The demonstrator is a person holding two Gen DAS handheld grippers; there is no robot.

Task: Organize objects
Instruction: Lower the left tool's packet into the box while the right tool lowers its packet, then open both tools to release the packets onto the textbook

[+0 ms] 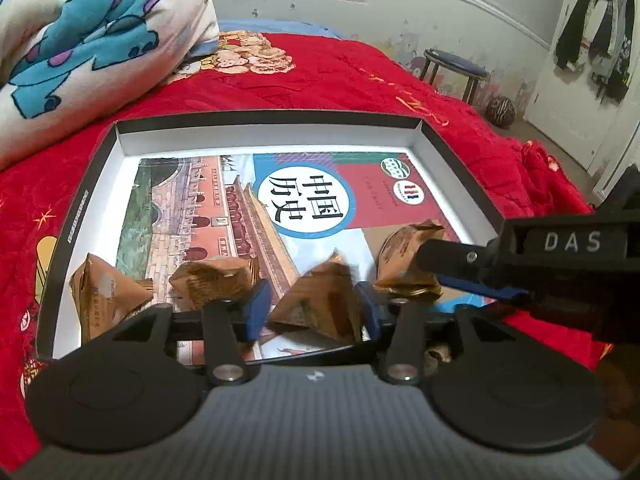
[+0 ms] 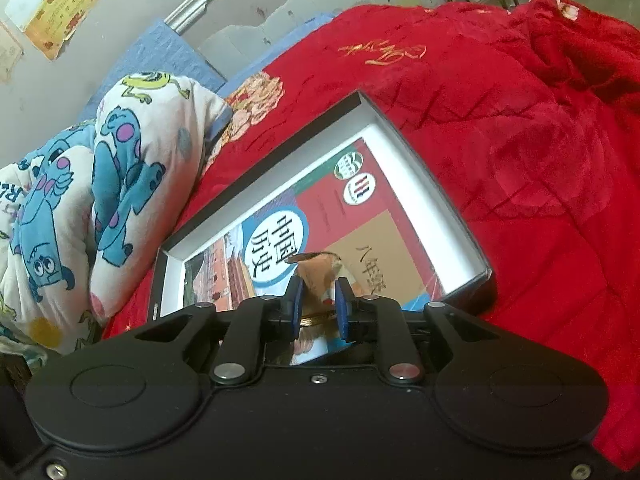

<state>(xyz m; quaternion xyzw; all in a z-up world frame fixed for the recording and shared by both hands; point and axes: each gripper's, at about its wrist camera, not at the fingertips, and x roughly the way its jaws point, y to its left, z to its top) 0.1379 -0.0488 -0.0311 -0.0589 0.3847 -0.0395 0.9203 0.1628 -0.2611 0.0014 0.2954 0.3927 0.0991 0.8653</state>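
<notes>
The left gripper [image 1: 312, 306] stands open around a brown packet [image 1: 320, 300], pads clear of it. Beside it, the right gripper [image 2: 318, 308] pinches another packet [image 2: 320, 276]. Two more packets [image 1: 108, 292] lie near the box's [image 1: 452, 168] near-left corner, on the textbook [image 1: 224, 216]. Beyond, red bedspread [image 1: 340, 76], folded quilt [image 1: 80, 40].
</notes>
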